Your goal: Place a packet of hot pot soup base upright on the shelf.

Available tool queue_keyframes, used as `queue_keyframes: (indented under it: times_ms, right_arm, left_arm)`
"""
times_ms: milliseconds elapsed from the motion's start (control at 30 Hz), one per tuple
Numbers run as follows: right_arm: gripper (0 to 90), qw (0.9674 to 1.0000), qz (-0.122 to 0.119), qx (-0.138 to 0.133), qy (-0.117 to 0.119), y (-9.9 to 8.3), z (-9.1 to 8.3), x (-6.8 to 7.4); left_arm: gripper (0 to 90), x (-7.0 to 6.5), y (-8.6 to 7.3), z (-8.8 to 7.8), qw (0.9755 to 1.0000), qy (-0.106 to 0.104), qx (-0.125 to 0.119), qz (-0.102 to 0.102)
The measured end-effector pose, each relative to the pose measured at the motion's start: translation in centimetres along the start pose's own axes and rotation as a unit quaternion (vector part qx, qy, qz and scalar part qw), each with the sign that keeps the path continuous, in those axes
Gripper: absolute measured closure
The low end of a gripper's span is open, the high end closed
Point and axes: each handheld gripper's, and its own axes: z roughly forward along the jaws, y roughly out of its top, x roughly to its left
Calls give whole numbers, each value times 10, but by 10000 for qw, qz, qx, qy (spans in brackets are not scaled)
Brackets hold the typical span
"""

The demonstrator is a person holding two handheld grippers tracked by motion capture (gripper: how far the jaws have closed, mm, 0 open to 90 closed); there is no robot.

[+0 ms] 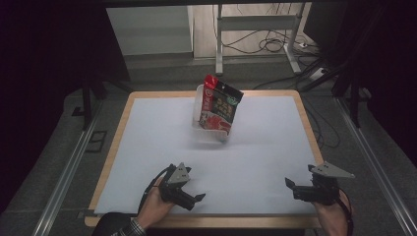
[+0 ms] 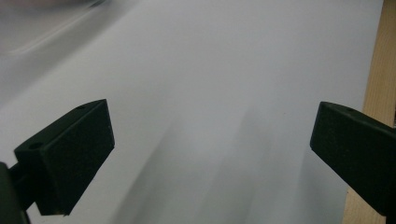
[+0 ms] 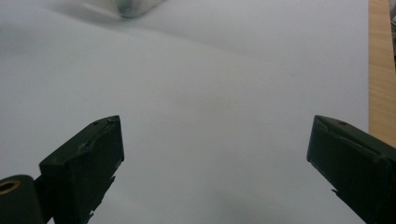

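The left gripper [image 2: 212, 154] is holding its jaws spread wide with nothing between them, just white sheet [image 2: 210, 70] showing in the gap, and a strip of the wooden edge [image 2: 380, 60] running along the right of the left gripper view. The right gripper [image 3: 215, 163] is likewise keeping its jaws wide apart and pinching nothing, hanging over bare sheet, with a blurred corner of the tub [image 3: 133, 7] showing at the top of the right gripper view. In the high view the left gripper [image 1: 189, 194] is sitting near the front edge of the table [image 1: 118, 128], left of centre, a hand [image 1: 155, 209] gripping it from below; the right gripper [image 1: 300, 189] is sitting at the front right, well apart from the left one, its jaws pointing leftward. The pouch [image 1: 220, 108], red and black with printed labels, is standing tilted in the clear tub [image 1: 199, 98] toward the far middle of the sheet, well apart from both grippers.
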Motion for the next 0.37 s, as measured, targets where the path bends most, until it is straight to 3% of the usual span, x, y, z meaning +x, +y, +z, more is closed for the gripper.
queue_keyframes:
  times_ms: [367]
  right_arm:
    - [37,9996,16,290,-41,-7,4,-6]
  left_arm:
    - [0,2,0,2,10000,41,85,-26]
